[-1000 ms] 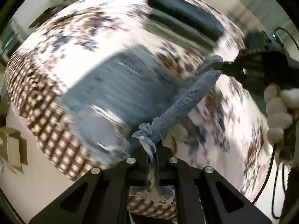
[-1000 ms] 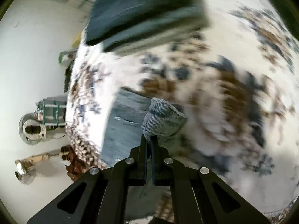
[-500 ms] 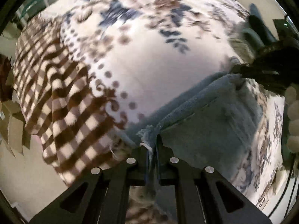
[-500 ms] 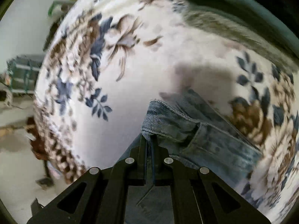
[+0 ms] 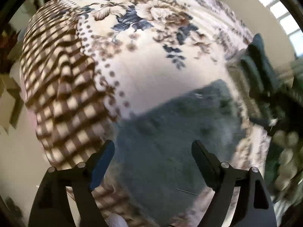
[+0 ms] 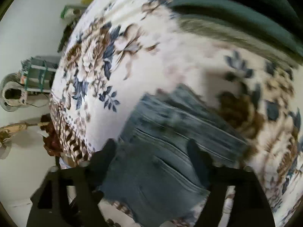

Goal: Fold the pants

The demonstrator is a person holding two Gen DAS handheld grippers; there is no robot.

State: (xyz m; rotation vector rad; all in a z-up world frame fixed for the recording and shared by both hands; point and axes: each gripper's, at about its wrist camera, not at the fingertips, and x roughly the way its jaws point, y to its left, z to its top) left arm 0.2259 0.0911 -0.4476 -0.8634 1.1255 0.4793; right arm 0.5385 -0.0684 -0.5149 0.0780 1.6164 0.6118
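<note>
The blue denim pants (image 5: 170,132) lie folded flat on the floral bedspread (image 5: 151,66), just ahead of both grippers; they also show in the right wrist view (image 6: 161,151). My left gripper (image 5: 153,149) is open and empty above the near part of the pants. My right gripper (image 6: 151,147) is open and empty above the pants too. The right gripper and the hand that holds it show blurred at the right edge of the left wrist view (image 5: 274,104).
A stack of dark folded clothes (image 5: 259,62) lies on the bed beyond the pants, also at the top of the right wrist view (image 6: 236,9). The bed's checked border (image 5: 56,94) falls away at the left. Clutter (image 6: 28,85) stands on the floor beside the bed.
Both grippers held the pants' edge and carried it over the rest of the pants. Now both have opened, let go and drawn back; the pants lie folded on the bed.
</note>
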